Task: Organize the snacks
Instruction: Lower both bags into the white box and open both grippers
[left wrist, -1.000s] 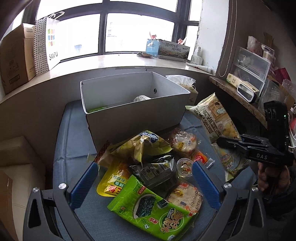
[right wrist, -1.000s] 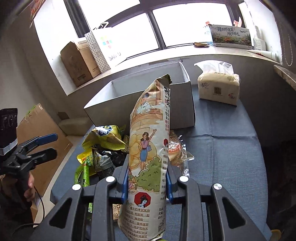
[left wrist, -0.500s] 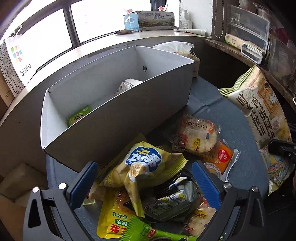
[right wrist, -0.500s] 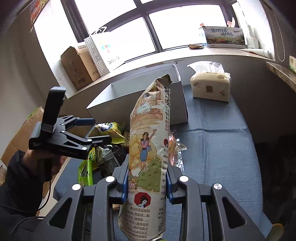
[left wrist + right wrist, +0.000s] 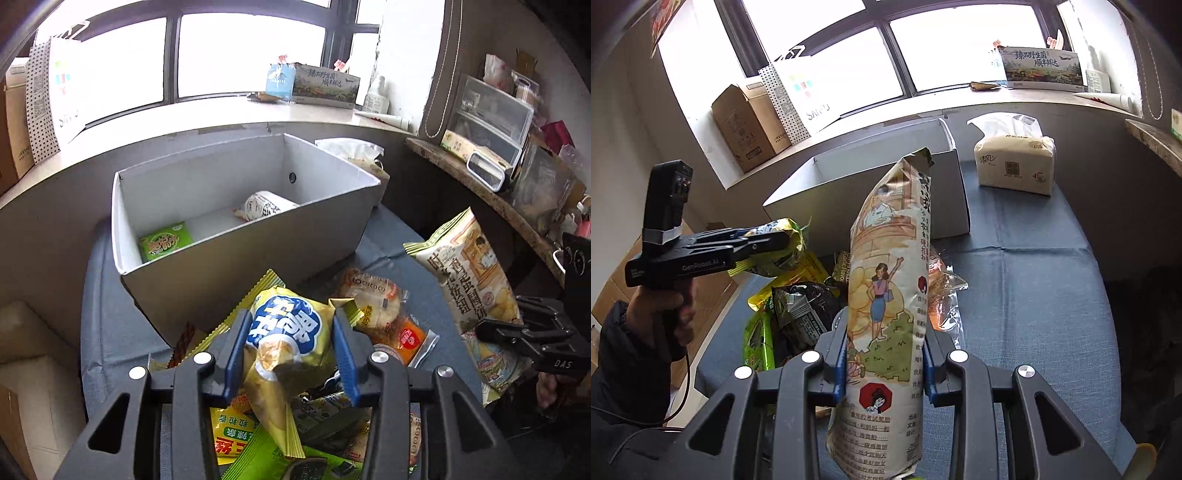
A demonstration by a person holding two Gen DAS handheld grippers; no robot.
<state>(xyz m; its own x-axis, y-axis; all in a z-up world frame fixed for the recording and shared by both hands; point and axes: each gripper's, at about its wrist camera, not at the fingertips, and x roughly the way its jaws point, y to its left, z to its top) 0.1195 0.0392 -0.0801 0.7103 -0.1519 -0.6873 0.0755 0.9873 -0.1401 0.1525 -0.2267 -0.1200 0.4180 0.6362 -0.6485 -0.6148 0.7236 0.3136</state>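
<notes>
Just in front of the white box (image 5: 236, 258), the left gripper (image 5: 291, 347), its jaws just closing, pinches a light, crinkly yellow bag (image 5: 286, 332) at mid-body, while the right gripper (image 5: 884, 365) clamps a tall, puffy snack bag (image 5: 890, 280).

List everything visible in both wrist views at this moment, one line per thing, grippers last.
storage box: one, white, back of the blue table, holding a green packet and a white packet.
yellow chip bag: one, between the left fingers.
tall illustrated bag: one, cream, upright.
snack pile: several, mixed colours, before the box.
tissue pack: one, cream, right of the box.
left gripper: jaws just closed onto the yellow bag.
right gripper: clamped on the tall bag.
</notes>
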